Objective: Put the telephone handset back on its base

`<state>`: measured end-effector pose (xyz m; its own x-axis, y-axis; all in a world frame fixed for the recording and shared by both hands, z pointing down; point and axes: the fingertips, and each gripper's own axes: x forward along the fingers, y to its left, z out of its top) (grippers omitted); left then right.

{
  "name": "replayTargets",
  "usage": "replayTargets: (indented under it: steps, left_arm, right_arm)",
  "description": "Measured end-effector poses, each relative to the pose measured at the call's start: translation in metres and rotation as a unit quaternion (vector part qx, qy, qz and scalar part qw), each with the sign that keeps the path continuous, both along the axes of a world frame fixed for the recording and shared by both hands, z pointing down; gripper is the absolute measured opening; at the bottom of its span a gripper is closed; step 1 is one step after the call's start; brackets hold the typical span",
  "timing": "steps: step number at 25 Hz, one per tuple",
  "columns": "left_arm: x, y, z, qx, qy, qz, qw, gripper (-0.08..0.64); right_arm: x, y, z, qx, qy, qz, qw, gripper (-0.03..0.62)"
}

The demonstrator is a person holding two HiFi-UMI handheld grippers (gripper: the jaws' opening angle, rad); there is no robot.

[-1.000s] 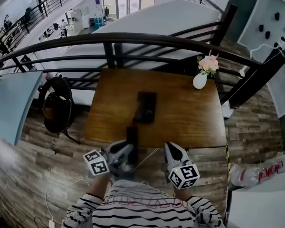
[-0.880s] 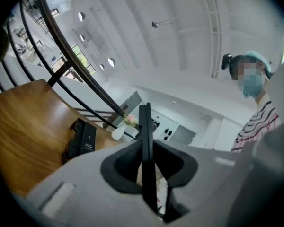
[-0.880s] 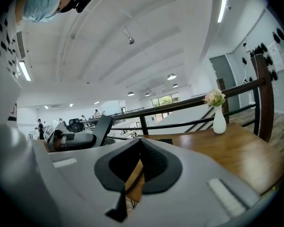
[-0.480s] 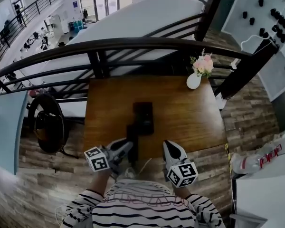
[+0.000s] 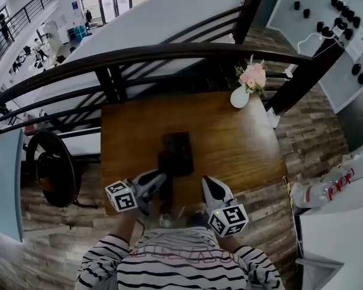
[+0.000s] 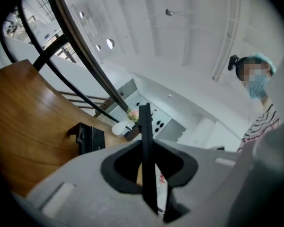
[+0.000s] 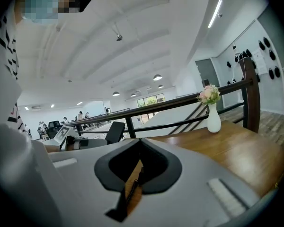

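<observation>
The left claw is clamped on the handset. In the left gripper view the handset stands as a thin dark blade, seen edge-on, pinched between the two jaws of that claw. From the head view, the handset hangs over the near edge of the counter and points away from the person towards 12 o'clock. Its far end overlaps the near left corner of the base; whether the two touch cannot be told.

The base lies flat near the middle of the counter, at about 1 o'clock from the left claw. In the left gripper view it shows as a dark block on the wood, at 10 o'clock from the jaws.

The right claw hovers at the counter's near edge, at about 5 o'clock from the base and well apart from it. Its jaws are drawn together with nothing between them.

A white vase of pink flowers stands at the far right corner, at 1 o'clock from the base. A dark railing curves past the far side.
</observation>
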<state>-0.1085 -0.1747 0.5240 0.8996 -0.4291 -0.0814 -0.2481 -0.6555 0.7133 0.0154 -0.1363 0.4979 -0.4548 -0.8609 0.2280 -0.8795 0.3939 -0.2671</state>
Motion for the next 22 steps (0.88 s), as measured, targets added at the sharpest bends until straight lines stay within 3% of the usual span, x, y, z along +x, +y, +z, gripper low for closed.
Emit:
replayTargets:
  steps: [10,22]
  left_arm:
    - [0.019,-0.055,0.022,-0.037,0.034,-0.009,0.9987,0.074]
    - [0.041,-0.113,0.069,-0.065,0.034,-0.019,0.9971,0.074]
  right_arm:
    - [0.021,-0.039,0.011,-0.018,0.004,-0.027,0.999,0.000]
    - [0.045,-0.073,0.027,-0.037,0.010,-0.055,0.998,0.000]
